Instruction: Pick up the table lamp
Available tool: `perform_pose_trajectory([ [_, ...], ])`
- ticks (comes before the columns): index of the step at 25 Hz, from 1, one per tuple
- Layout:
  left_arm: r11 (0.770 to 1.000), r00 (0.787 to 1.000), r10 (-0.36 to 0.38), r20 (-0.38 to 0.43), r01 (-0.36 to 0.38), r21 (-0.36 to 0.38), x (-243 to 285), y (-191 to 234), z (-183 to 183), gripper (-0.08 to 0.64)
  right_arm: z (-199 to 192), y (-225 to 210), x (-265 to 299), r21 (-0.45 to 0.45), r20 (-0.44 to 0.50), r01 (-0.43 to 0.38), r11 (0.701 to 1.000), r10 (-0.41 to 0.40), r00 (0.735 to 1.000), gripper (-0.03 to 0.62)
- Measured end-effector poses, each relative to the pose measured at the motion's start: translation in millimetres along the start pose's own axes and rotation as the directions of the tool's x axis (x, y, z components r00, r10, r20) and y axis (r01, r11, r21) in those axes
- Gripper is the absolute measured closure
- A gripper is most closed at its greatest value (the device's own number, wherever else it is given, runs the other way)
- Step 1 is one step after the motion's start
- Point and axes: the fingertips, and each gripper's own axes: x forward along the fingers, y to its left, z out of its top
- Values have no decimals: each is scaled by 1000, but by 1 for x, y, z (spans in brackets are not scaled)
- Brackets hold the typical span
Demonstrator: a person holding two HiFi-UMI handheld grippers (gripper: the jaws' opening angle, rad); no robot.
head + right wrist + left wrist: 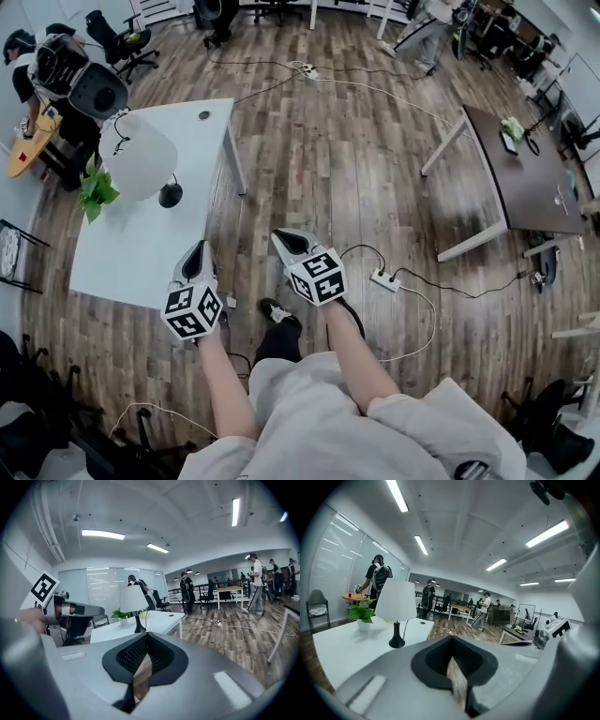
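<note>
The table lamp (141,157) has a white shade and a black stem and base. It stands upright on the white table (131,253) at the left, and its cord runs off toward the back. In the left gripper view the lamp (396,600) is ahead and to the left. In the right gripper view the lamp (133,599) is far off at centre. My left gripper (198,248) hangs over the table's near right corner, well short of the lamp, shut and empty. My right gripper (282,238) is over the wooden floor right of the table, also shut and empty.
A small potted plant (95,190) stands left of the lamp. A power strip (384,278) and cables lie on the floor near my feet. A dark table (525,173) stands at the right. Black office chairs (120,42) and people are at the back.
</note>
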Motion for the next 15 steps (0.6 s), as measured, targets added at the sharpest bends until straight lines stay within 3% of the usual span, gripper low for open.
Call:
perform_pose_trajectory([
  [5, 999, 999, 28, -35, -30, -40, 49, 32, 1, 560, 18, -31, 51, -16, -30, 2, 1000, -2, 1000, 568],
  [11, 989, 995, 103, -3, -103, -108, 88, 85, 20, 560, 38, -56, 109, -51, -72, -17, 999, 13, 997, 568],
  [15, 977, 989, 143, -46, -148, -153, 118, 107, 10, 560, 47, -69, 151, -60, -103, -57, 997, 50, 993, 568],
])
